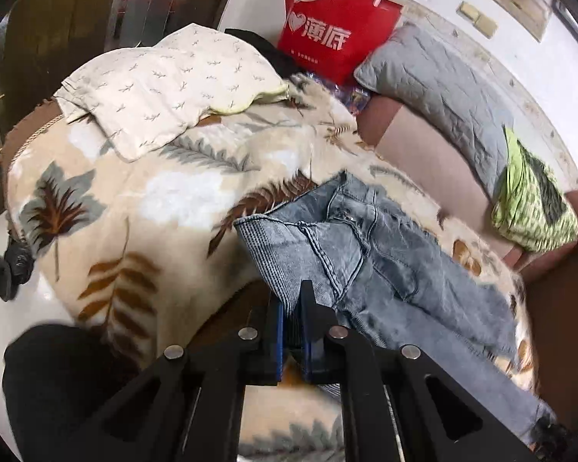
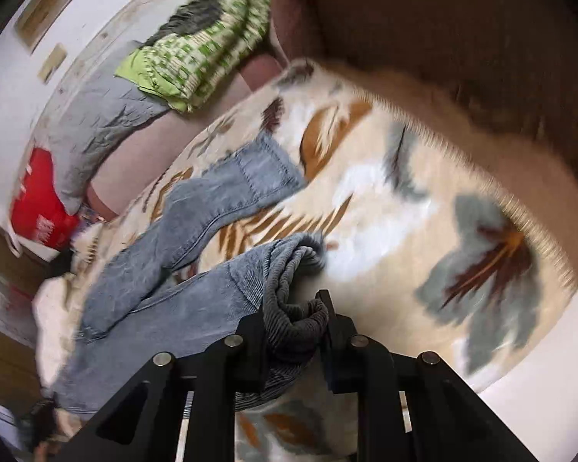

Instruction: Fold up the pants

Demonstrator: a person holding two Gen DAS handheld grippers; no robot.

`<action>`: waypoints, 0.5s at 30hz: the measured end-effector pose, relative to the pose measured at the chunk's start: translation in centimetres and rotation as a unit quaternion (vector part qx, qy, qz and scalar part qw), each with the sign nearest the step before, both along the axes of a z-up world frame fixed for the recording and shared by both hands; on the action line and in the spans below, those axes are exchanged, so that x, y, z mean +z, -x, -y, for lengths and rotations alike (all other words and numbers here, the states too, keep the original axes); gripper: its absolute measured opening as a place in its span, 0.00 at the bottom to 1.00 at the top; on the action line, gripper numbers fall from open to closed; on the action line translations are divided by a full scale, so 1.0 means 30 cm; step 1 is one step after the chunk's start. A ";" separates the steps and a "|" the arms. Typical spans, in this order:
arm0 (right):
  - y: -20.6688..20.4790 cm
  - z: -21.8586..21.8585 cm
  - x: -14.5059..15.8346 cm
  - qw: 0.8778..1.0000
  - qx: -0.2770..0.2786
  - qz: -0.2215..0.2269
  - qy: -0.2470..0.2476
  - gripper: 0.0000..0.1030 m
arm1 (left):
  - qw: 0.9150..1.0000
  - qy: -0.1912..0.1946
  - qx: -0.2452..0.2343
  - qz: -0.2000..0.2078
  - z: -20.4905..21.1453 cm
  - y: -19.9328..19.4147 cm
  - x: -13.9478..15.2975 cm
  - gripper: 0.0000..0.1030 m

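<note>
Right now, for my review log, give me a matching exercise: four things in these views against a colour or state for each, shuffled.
Things:
1. left claw
2. paper bag
3. quilted pillow
4. folded cloth

States:
A. grey, against the wall
B. shut on the ribbed waistband of the jeans
C. green patterned, beside the quilted pillow
D. red with white lettering

Pairs: 1-B, 2-D, 3-A, 4-C

Jeans [image 1: 385,258] hem runs off the left wrist view's lower edge; right wrist view is motion-blurred, red bag [image 2: 38,204] lettering unreadable
</note>
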State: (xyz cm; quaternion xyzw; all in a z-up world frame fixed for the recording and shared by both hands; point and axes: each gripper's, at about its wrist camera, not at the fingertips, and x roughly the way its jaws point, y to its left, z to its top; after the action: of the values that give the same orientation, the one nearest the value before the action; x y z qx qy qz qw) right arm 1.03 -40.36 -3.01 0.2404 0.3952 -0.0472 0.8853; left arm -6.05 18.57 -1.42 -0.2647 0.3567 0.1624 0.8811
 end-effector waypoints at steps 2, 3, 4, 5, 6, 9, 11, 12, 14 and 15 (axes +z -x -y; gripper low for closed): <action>-0.021 0.011 -0.073 0.998 0.003 -0.056 0.021 0.50 | 0.998 0.017 -0.017 -0.058 0.009 -0.016 -0.098 0.12; -0.041 0.023 -0.131 0.994 0.003 -0.103 0.018 0.73 | 0.996 0.027 -0.011 -0.086 -0.001 -0.020 -0.137 0.12; -0.052 0.043 -0.201 0.988 0.001 -0.156 0.003 0.73 | 0.994 0.033 -0.010 -0.103 -0.010 -0.022 -0.158 0.13; -0.038 0.059 -0.212 0.988 0.001 -0.152 -0.012 0.72 | 0.994 0.038 -0.003 -0.103 -0.021 -0.005 -0.153 0.16; -0.021 0.070 -0.186 0.991 -0.001 -0.136 -0.014 0.72 | 0.995 0.026 0.004 -0.096 -0.023 0.006 -0.127 0.19; 0.007 0.124 -0.080 0.995 -0.024 -0.092 -0.011 0.75 | 0.998 -0.051 0.010 -0.047 0.015 0.027 0.012 0.46; -0.030 0.155 -0.028 0.997 -0.018 -0.065 -0.034 0.76 | 0.995 -0.096 -0.005 -0.002 0.067 0.016 0.101 0.71; -0.066 0.162 -0.015 0.997 -0.003 -0.056 -0.056 0.76 | 0.993 -0.112 -0.023 0.020 0.098 0.004 0.130 0.71; -0.168 0.159 -0.022 0.993 0.036 -0.053 -0.102 0.76 | 0.987 -0.140 -0.075 0.035 0.161 -0.047 0.148 0.74; -0.221 0.150 -0.040 0.991 0.048 -0.065 -0.107 0.76 | 0.982 -0.146 -0.114 0.027 0.200 -0.088 0.131 0.74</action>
State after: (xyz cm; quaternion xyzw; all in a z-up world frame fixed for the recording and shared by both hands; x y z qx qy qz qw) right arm 7.65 -44.86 -4.20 0.3107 0.4655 0.0226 0.8284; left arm -3.41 12.57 2.52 -0.0948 0.3335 0.1038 0.9322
